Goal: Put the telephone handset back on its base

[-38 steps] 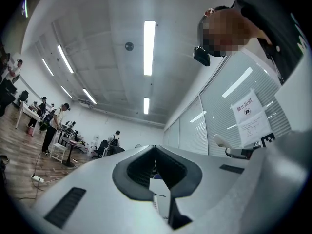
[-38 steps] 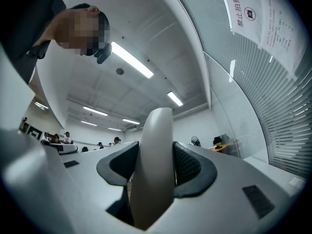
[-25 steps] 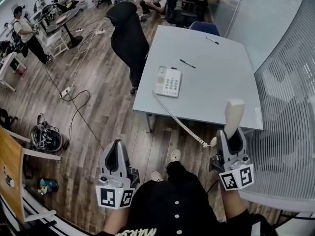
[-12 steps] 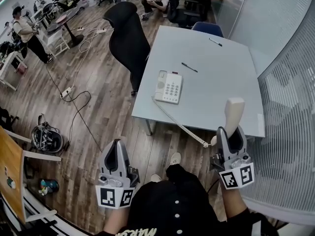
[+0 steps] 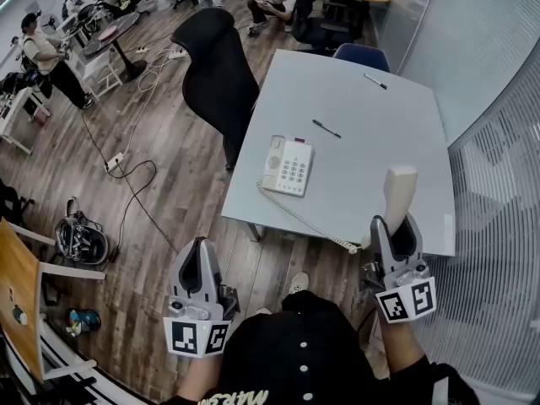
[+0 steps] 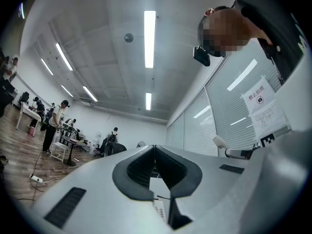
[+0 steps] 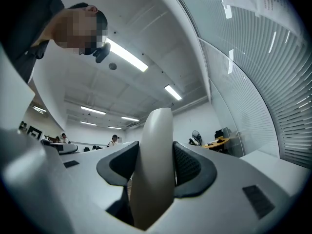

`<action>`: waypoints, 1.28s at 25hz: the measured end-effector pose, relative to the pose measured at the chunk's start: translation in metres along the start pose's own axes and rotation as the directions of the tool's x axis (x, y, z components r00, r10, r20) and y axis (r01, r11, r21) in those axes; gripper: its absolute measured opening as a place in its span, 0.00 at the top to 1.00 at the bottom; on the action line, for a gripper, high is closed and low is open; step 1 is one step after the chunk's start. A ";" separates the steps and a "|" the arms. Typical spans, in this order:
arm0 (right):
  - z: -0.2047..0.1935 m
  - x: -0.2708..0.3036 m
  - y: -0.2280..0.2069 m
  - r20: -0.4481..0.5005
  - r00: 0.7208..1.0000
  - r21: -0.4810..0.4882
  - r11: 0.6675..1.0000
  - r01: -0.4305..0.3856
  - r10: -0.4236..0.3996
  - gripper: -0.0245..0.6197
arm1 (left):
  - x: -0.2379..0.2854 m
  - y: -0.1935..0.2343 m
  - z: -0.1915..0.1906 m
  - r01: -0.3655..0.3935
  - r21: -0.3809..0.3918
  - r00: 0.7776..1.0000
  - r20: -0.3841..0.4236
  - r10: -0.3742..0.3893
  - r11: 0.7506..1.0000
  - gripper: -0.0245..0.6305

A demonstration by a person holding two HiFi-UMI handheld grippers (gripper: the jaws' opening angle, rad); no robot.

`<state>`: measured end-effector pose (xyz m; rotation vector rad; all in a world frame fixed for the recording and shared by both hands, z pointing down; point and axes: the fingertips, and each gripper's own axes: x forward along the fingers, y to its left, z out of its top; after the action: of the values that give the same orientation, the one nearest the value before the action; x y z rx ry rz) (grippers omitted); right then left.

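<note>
Cream handset upright, clamped in your right gripper, by the near edge of the table. You've stepped closer, so the telephone base at the left edge is nearing reach. Your left gripper is closed and empty.

Right gripper grips handset upright, well right of phone base on bench; coiled cord links them. Left gripper below-left, off bench.
</note>
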<state>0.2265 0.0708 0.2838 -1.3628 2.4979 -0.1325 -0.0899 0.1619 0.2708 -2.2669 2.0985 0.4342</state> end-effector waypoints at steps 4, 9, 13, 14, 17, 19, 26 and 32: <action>-0.001 0.019 -0.019 -0.003 1.000 0.010 1.000 -0.013 0.013 0.60 | 0.023 -0.005 -0.005 -0.009 0.006 1.000 0.001 0.009 1.000 0.94; -0.003 0.040 -0.042 -0.005 1.000 0.028 0.999 -0.028 0.028 0.60 | 0.053 -0.015 -0.012 -0.016 0.012 1.000 0.005 0.016 1.000 0.94; -0.005 0.052 -0.058 -0.008 0.999 0.049 0.998 -0.040 0.041 0.60 | 0.067 -0.023 -0.013 -0.030 0.020 0.999 0.014 0.030 0.999 0.94; -0.005 0.055 -0.060 -0.011 0.999 0.054 0.998 -0.045 0.045 0.60 | 0.069 -0.024 -0.013 -0.037 0.022 0.999 0.013 0.037 0.999 0.94; -0.009 0.062 -0.065 -0.022 0.998 0.060 0.997 -0.055 0.056 0.60 | 0.071 -0.023 -0.018 -0.059 0.023 0.998 0.002 0.059 0.998 0.94; -0.013 0.068 -0.068 -0.028 0.998 0.067 0.996 -0.059 0.061 0.60 | 0.073 -0.022 -0.023 -0.069 0.024 0.998 -0.006 0.070 0.997 0.94; -0.026 0.089 -0.070 -0.047 0.996 0.066 0.995 -0.070 0.073 0.60 | 0.089 -0.008 -0.033 -0.081 0.019 0.997 -0.011 0.081 0.997 0.94; -0.028 0.113 -0.065 -0.030 0.998 0.054 0.997 -0.049 0.051 0.60 | 0.110 0.013 -0.031 -0.050 0.014 0.999 -0.001 0.050 0.999 0.94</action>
<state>0.2128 -0.0602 0.3013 -1.2854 2.5329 -0.2100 -0.0905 0.0472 0.2793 -2.2119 2.1558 0.4185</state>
